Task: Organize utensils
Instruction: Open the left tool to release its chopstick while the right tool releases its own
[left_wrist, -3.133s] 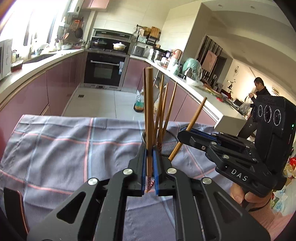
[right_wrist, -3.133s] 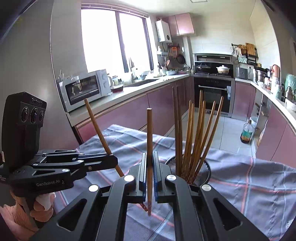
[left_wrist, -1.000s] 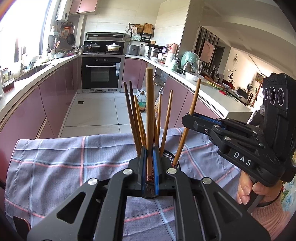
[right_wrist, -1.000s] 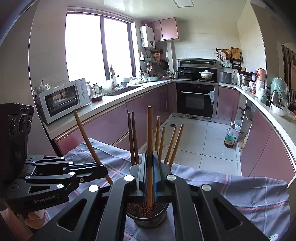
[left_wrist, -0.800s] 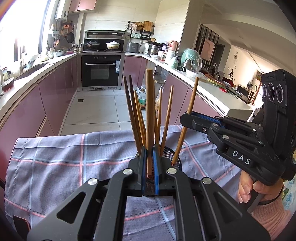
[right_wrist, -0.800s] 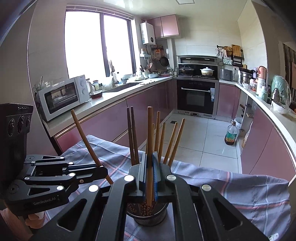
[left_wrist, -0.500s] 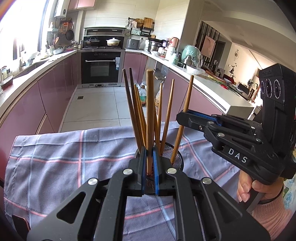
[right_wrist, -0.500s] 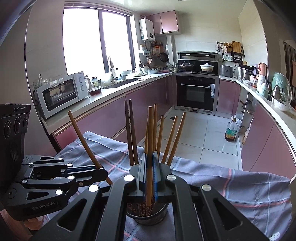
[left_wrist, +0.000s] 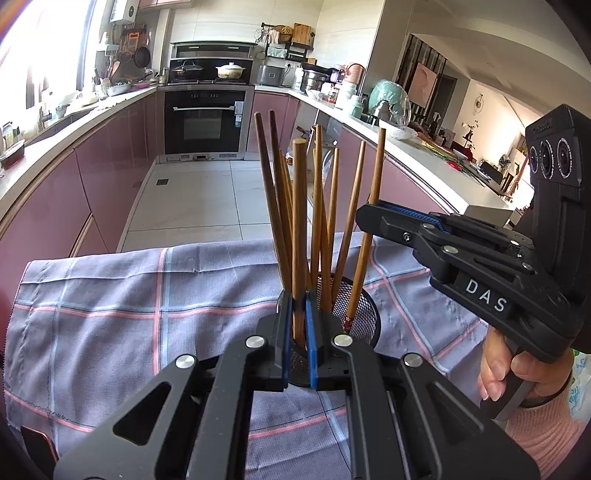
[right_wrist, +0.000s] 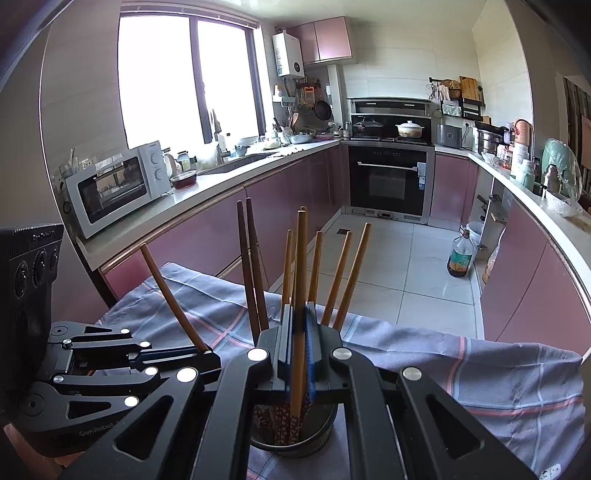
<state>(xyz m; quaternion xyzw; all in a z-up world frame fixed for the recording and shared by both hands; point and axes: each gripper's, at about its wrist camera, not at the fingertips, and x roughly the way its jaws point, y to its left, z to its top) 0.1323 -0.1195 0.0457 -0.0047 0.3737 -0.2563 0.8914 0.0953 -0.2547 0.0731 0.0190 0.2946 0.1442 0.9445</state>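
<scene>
Left hand-held gripper (left_wrist: 298, 332), at the lower centre of its own view, is clenched on an upright wooden chopstick (left_wrist: 299, 236) whose lower end dips into the black mesh holder (left_wrist: 364, 317) just behind the blue pads. More chopsticks (left_wrist: 275, 206) fan up out of that holder toward mid-frame. Right of them, the right hand-held gripper (left_wrist: 364, 214) reaches in from the right edge, clamped on a second chopstick (left_wrist: 371, 206) that slants down so its patterned tip sits over the holder's rim. Beneath all this, a checked cloth (left_wrist: 110, 295) covers the surface. Seen from the right wrist, this second chopstick stands upright at lower centre, its tip inside the holder.
</scene>
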